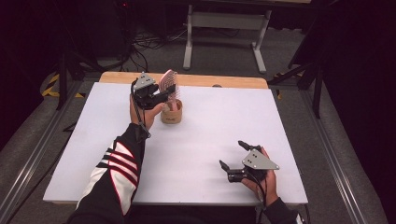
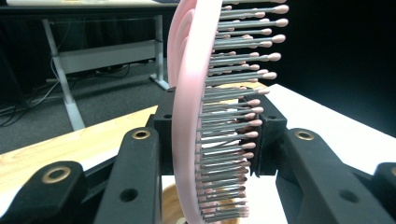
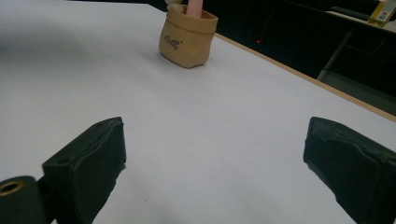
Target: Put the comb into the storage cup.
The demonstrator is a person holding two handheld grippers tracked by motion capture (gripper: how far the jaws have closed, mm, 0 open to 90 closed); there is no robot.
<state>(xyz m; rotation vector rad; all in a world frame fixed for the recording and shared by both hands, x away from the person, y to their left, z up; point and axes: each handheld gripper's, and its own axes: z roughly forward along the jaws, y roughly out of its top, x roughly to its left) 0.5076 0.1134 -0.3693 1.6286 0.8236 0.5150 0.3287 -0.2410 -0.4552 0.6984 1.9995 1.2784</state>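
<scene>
My left gripper (image 1: 164, 95) is at the far left of the white table (image 1: 210, 135), jaws closed on the pink hairbrush (image 1: 168, 84). In the left gripper view the brush (image 2: 196, 116) stands upright, edge-on between my two black jaws: one jaw against the smooth pink back, the other pressing into the bristles (image 2: 233, 140), which point right in that view. The grip sits on the lower half of the brush head; the top of the head rises above the jaws.

The brush handle goes down into a small tan pouch-shaped holder (image 1: 171, 113), which stands upright on the table just right of my left hand (image 1: 148, 114). The holder's rim (image 2: 175, 205) shows below the jaws in the left gripper view. Can't tell whether the handle touches the bottom of the holder.

My right gripper (image 1: 234, 155) is at the near right of the table, well apart from the brush and holder, jaws spread wide with nothing between them. It points left and away. In the right gripper view the holder (image 3: 187, 37) sits far ahead, left of centre, with the pink handle (image 3: 194, 7) sticking out of its top. Bare white table between my right jaws.
</scene>
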